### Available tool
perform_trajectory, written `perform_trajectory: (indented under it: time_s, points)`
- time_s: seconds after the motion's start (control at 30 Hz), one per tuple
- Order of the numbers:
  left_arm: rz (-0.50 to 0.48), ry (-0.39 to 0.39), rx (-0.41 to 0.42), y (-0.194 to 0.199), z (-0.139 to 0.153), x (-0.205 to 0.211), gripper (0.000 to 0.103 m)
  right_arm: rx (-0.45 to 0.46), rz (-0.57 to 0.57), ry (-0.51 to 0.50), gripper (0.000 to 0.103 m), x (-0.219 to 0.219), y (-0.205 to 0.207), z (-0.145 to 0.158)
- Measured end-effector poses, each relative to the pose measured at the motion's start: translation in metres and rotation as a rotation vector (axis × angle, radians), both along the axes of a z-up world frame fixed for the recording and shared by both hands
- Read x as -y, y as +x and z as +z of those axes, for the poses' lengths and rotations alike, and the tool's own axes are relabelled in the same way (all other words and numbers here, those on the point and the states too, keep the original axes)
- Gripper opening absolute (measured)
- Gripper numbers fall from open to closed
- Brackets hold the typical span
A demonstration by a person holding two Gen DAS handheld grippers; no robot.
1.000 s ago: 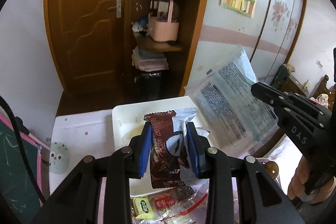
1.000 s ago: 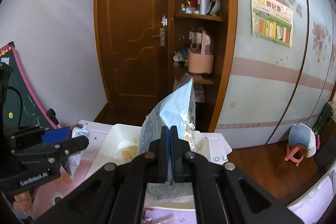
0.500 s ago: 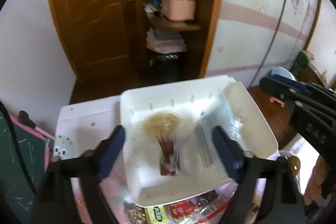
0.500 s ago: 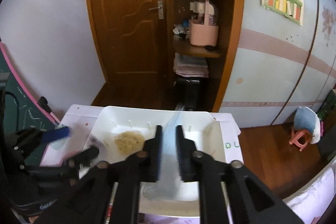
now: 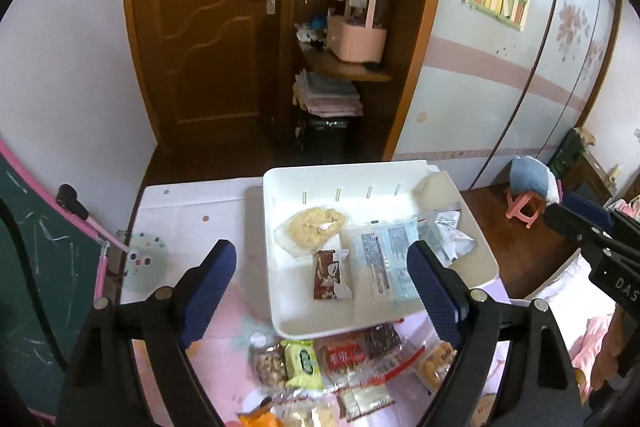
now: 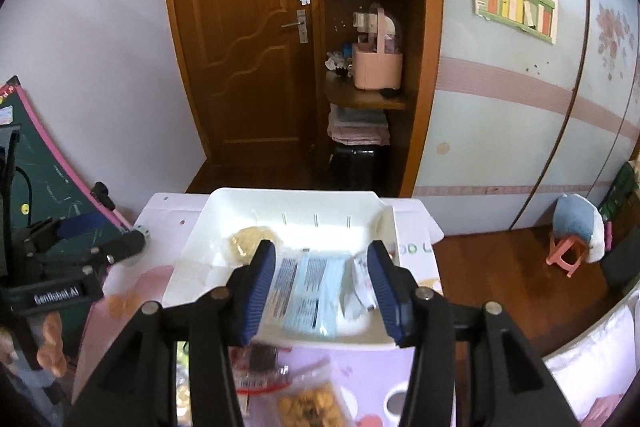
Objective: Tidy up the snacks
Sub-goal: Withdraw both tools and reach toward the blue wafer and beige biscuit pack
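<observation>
Both my grippers hang open and empty above the white bin (image 5: 476, 239). My left gripper (image 5: 320, 291) has just spread wide, and my right gripper (image 6: 322, 287) has just been opening. A second ago they pinched the brown snack bar (image 5: 330, 275) and the blue packet (image 5: 384, 263); both now lie flat in the bin. Next I should draw back clear of the rim, then reach for the loose snacks (image 5: 332, 359) on the surface, one at a time.

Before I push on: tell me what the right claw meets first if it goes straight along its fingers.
Most likely the light blue packet lying in the white tray: it sits framed between the open right claw. Depth is uncertain, though; the tray's near rim might come first.
</observation>
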State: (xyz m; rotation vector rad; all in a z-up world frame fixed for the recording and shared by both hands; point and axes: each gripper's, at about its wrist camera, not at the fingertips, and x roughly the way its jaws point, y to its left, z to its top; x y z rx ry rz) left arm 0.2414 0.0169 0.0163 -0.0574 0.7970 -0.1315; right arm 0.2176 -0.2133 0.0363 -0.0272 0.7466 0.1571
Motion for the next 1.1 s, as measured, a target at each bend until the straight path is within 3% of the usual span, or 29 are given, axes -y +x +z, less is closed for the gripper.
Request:
perform_trajectory:
  time_s: [0.1,0.23,0.37,0.5,0.63,0.77,1.0,1.1]
  points:
    - [-0.016,0.01,0.059,-0.032,0.018,0.001,0.087,0.01,0.002,0.009,0.048,0.007,-0.029,0.012]
    - [-0.045,0.098,0.127,-0.082,0.037,0.01,0.087,0.027,0.0,0.012,0.051,0.016,-0.07,0.024]
    - [-0.061,0.146,0.088,-0.122,0.043,0.018,0.087,0.044,0.007,0.018,0.059,0.022,-0.111,0.026]
    - [-0.049,0.124,0.058,-0.16,0.032,0.019,0.087,0.025,0.012,0.021,0.06,0.026,-0.145,0.012]
    - [-0.024,0.109,0.026,-0.184,0.004,0.019,0.087,-0.004,0.007,0.007,0.06,0.027,-0.169,-0.016]
    - [0.005,0.09,-0.057,-0.191,-0.041,0.017,0.087,-0.067,-0.012,-0.004,0.06,0.031,-0.183,-0.057]
    - [0.028,0.066,-0.212,-0.196,-0.123,0.018,0.087,-0.275,-0.078,0.057,0.06,0.05,-0.184,-0.142]
    - [0.027,0.092,-0.276,-0.197,-0.155,0.024,0.087,-0.365,-0.1,0.08,0.06,0.055,-0.182,-0.173]
